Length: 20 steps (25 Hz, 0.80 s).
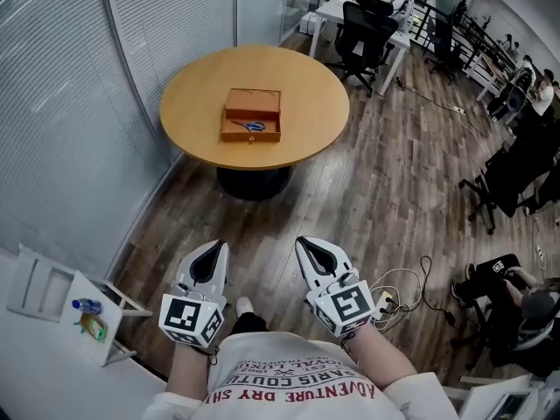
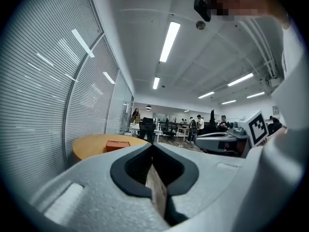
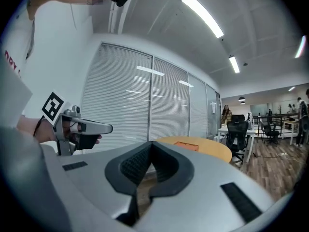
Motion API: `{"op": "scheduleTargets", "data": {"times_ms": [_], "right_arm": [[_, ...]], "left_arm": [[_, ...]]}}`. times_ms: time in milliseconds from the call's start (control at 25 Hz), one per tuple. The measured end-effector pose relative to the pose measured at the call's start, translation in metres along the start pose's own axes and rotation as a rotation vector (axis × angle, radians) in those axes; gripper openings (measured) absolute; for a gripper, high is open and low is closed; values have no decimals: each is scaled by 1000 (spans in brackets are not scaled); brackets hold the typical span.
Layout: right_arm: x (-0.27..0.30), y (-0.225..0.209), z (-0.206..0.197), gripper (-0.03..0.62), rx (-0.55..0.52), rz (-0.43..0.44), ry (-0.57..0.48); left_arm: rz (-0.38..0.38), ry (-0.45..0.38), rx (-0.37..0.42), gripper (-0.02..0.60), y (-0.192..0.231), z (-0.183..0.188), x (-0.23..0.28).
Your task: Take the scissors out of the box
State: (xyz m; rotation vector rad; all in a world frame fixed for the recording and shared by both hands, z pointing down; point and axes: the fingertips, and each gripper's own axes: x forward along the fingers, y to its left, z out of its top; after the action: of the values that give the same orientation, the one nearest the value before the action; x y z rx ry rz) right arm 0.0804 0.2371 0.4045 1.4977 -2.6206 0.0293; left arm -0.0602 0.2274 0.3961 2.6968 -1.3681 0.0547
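Observation:
An orange-brown box (image 1: 252, 115) lies open on the round wooden table (image 1: 302, 103) far ahead in the head view. Blue-handled scissors (image 1: 249, 127) lie in its front compartment. The box also shows small and distant in the left gripper view (image 2: 117, 145) and the right gripper view (image 3: 185, 144). My left gripper (image 1: 215, 247) and right gripper (image 1: 304, 243) are held side by side close to my body, well short of the table, both shut with nothing between the jaws.
A wall of window blinds (image 1: 79, 103) runs along the left. Black office chairs (image 1: 363, 33) and white desks stand beyond the table. A seated person (image 1: 516, 296) and cables (image 1: 402, 291) are on the wooden floor at the right. A white shelf (image 1: 74, 309) stands at lower left.

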Motion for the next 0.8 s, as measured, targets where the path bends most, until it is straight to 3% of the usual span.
{"op": "scheduleTargets", "data": {"times_ms": [440,800], "right_arm": [[134,-15,15,6,32,-9,-4],[209,-39,5,6,73,-15,15]], "left_arm": [[-17,-5,10,9,120,22,58],[0,36,5,9,178,15,93]]}}
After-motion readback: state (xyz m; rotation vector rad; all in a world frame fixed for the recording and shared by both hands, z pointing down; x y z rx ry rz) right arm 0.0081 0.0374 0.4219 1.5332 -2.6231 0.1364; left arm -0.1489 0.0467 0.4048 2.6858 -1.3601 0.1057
